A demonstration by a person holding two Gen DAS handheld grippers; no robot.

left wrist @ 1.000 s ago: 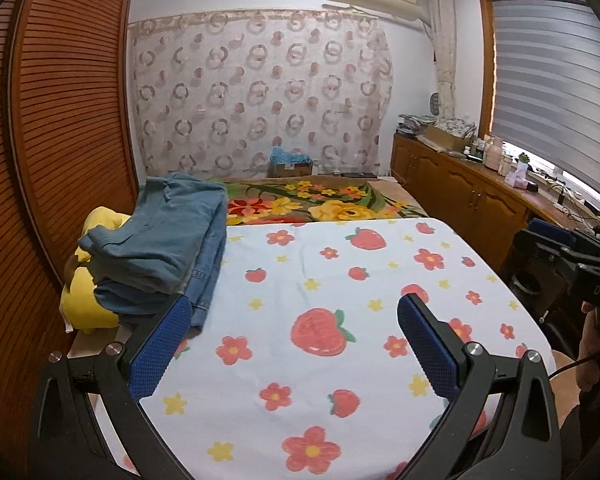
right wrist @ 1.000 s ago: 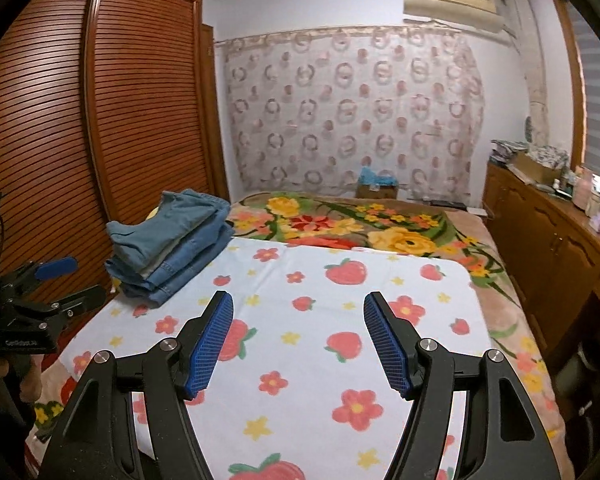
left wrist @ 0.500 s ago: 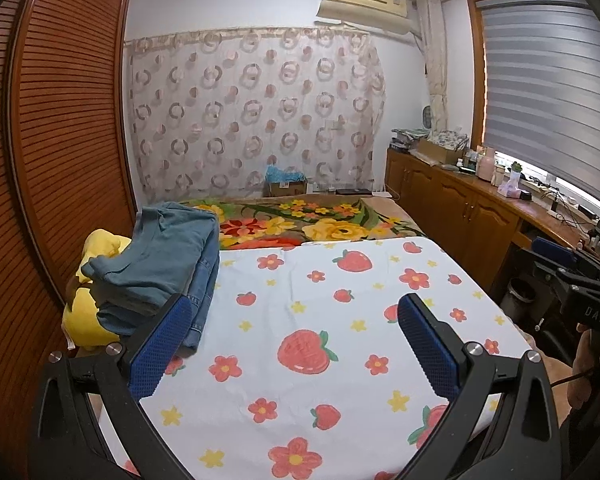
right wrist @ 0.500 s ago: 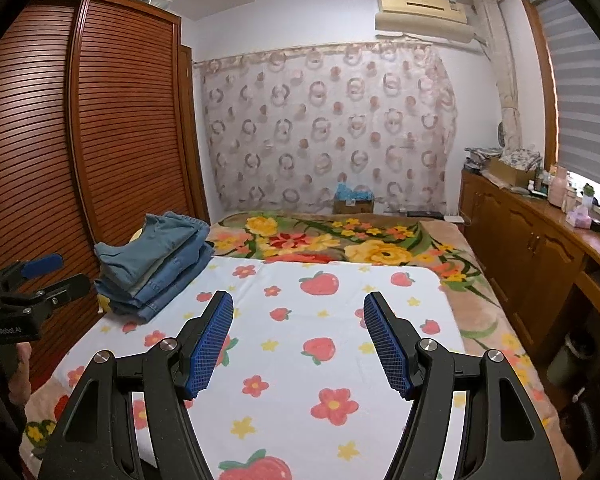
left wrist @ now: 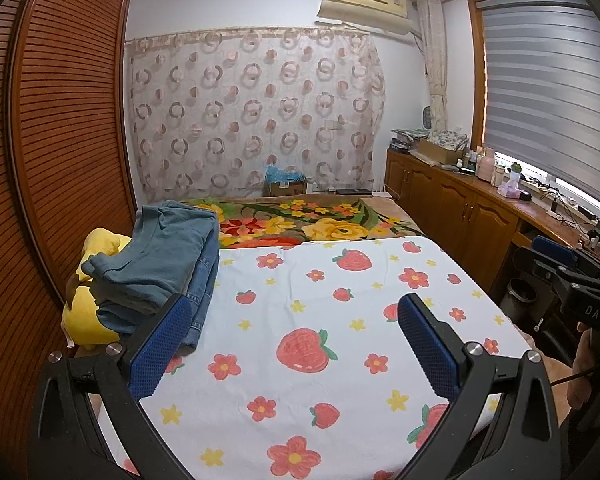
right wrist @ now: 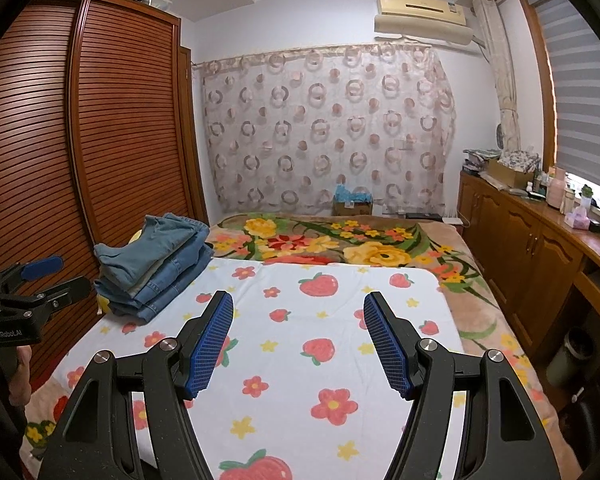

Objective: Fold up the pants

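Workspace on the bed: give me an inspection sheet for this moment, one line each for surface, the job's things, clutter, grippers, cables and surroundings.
Surface: white strawberry-and-flower sheet spread flat over a floral blanket; no garment laid out on it.
Job's things: stack of folded jeans at the sheet's far left corner, partly resting on a yellow cushion.
Clutter: nothing seen on the sheet's middle.
Grippers: left gripper open and empty; right gripper open and empty; both above the sheet's near edge.
Cables: a dark cable by the hand holding the right gripper.
Surroundings: louvred wardrobe left, curtain behind, wooden cabinets right.
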